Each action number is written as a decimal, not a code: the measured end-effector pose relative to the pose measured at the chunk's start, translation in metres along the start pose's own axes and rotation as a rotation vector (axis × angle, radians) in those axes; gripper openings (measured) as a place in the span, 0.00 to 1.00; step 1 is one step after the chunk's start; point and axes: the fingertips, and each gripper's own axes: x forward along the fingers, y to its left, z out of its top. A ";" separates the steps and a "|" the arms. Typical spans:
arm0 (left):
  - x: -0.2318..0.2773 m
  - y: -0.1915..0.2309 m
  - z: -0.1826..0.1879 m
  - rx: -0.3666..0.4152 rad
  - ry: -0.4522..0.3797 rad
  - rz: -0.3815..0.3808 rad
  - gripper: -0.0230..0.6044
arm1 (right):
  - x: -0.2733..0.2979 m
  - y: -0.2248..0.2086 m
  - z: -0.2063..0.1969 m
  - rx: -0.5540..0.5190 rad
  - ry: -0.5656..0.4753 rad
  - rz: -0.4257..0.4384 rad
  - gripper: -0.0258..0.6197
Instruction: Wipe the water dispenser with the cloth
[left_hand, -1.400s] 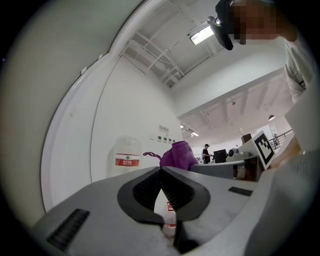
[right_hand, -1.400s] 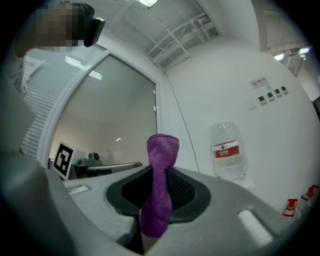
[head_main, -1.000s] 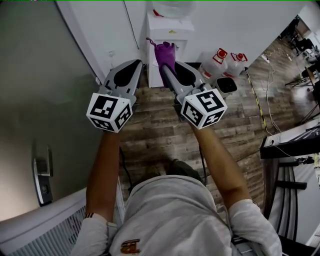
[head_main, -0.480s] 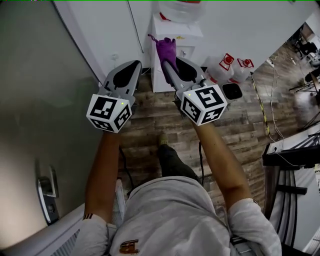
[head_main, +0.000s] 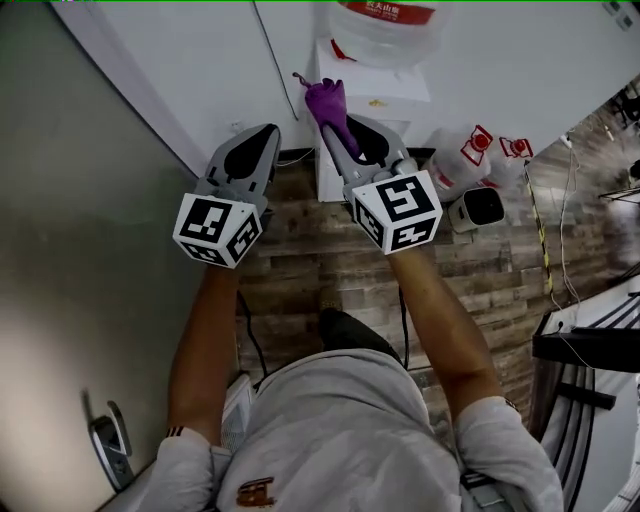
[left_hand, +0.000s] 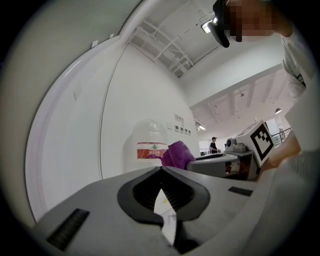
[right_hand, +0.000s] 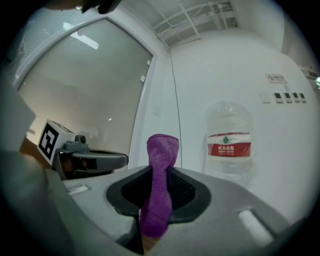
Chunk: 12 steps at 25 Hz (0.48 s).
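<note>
The white water dispenser (head_main: 377, 101) stands against the wall ahead, with a clear bottle (head_main: 384, 24) on top. My right gripper (head_main: 334, 130) is shut on a purple cloth (head_main: 327, 104), which sticks up past its tips just in front of the dispenser's left edge. In the right gripper view the cloth (right_hand: 159, 185) hangs pinched between the jaws, with the bottle (right_hand: 229, 142) beyond to the right. My left gripper (head_main: 264, 134) is level with it to the left, shut and holding nothing. The left gripper view shows the bottle (left_hand: 149, 149) and cloth (left_hand: 178, 154) ahead.
Two spare water jugs (head_main: 466, 154) and a small black-and-white device (head_main: 481, 208) lie on the wood floor right of the dispenser. A grey door (head_main: 80, 250) with a handle (head_main: 110, 450) is on my left. A yellow cable (head_main: 540, 240) and a black desk (head_main: 595, 340) are at the right.
The person has stepped towards the dispenser, which now sits lower and larger in the head view. Both grippers stay shut, the cloth still in the right one.
</note>
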 end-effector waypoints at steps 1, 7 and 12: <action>0.011 0.007 -0.004 -0.003 0.000 0.004 0.03 | 0.010 -0.008 -0.004 -0.015 0.007 0.002 0.18; 0.063 0.047 -0.032 -0.020 0.024 0.037 0.03 | 0.070 -0.050 -0.036 -0.050 0.081 0.014 0.18; 0.087 0.073 -0.035 -0.027 0.046 0.051 0.03 | 0.110 -0.076 -0.048 -0.071 0.160 -0.016 0.18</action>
